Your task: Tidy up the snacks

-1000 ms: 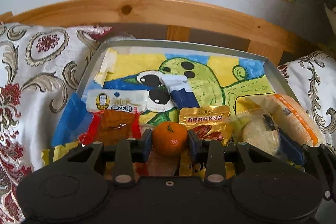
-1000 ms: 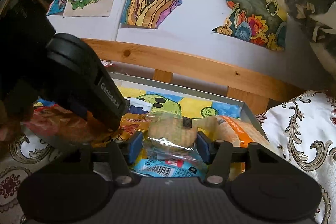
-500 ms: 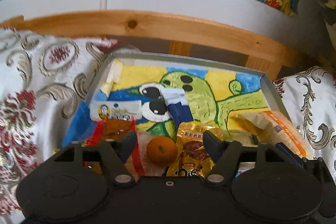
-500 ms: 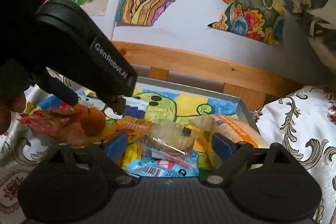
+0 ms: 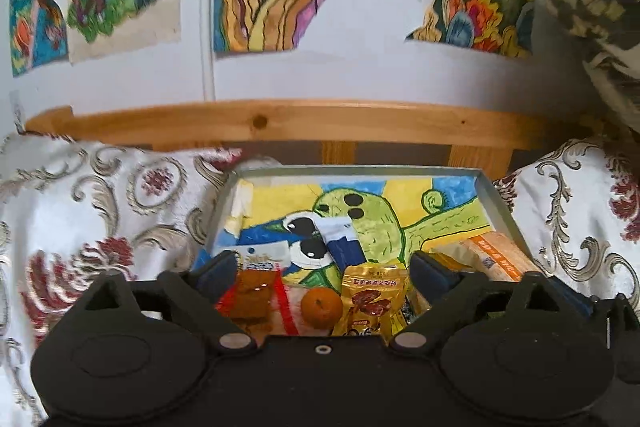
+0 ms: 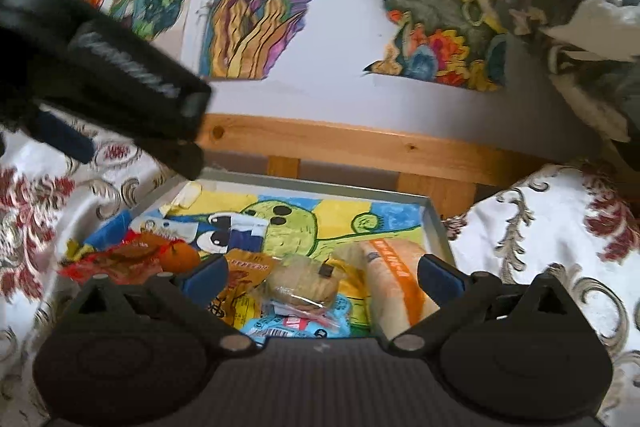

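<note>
Left gripper [image 5: 322,271] released, jaws wide, gripping nothing. Orange [image 5: 321,307] lies in tray [image 5: 502,205] just ahead between its fingers, red packet [image 5: 252,297] left, gold packet [image 5: 372,301] right. Right gripper [image 6: 322,273] likewise spread and empty above wrapped bun [image 6: 302,285]; orange-striped pack [image 6: 394,277] toward its right finger.

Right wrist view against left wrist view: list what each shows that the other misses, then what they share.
Only the right wrist view shows the blue snack packet under the clear-wrapped cake, and the left gripper's black body overhead. Only the left wrist view shows the gold packet's red printed front facing the camera. Both show the tray, the orange, the red-edged packet and the long orange-striped pack. Both pairs of fingers stand wide open.
</note>
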Demonstrator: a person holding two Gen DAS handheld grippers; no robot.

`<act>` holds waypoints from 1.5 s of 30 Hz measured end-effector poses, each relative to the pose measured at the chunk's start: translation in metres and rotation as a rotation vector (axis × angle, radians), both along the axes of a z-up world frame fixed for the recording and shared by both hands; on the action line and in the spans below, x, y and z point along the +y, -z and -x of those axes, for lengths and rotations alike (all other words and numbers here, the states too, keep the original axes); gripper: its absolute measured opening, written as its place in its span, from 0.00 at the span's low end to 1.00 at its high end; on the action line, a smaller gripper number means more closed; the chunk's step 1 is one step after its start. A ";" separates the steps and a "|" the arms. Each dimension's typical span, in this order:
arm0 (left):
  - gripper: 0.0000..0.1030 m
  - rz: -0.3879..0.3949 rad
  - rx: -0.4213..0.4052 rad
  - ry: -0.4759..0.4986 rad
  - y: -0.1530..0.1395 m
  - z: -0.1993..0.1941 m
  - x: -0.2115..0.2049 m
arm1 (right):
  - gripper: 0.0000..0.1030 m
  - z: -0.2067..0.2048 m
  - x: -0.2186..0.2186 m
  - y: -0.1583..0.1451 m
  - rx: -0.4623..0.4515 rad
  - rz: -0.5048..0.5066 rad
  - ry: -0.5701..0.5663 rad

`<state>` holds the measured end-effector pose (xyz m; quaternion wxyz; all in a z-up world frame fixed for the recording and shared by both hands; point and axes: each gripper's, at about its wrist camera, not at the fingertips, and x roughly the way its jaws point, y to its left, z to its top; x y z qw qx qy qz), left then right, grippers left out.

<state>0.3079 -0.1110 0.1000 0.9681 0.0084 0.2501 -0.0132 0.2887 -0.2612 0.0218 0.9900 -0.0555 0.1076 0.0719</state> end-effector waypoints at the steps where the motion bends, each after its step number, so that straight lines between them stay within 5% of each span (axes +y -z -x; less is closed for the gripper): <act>1: 0.97 -0.004 -0.015 -0.007 -0.003 0.008 0.001 | 1.00 0.005 -0.003 -0.003 -0.002 -0.013 0.002; 20: 0.99 -0.021 -0.159 -0.012 -0.028 0.144 0.033 | 1.00 0.113 -0.029 -0.049 -0.119 -0.132 0.019; 45: 0.99 0.045 -0.144 -0.111 0.003 0.226 0.077 | 1.00 0.225 -0.008 -0.043 -0.282 -0.034 0.023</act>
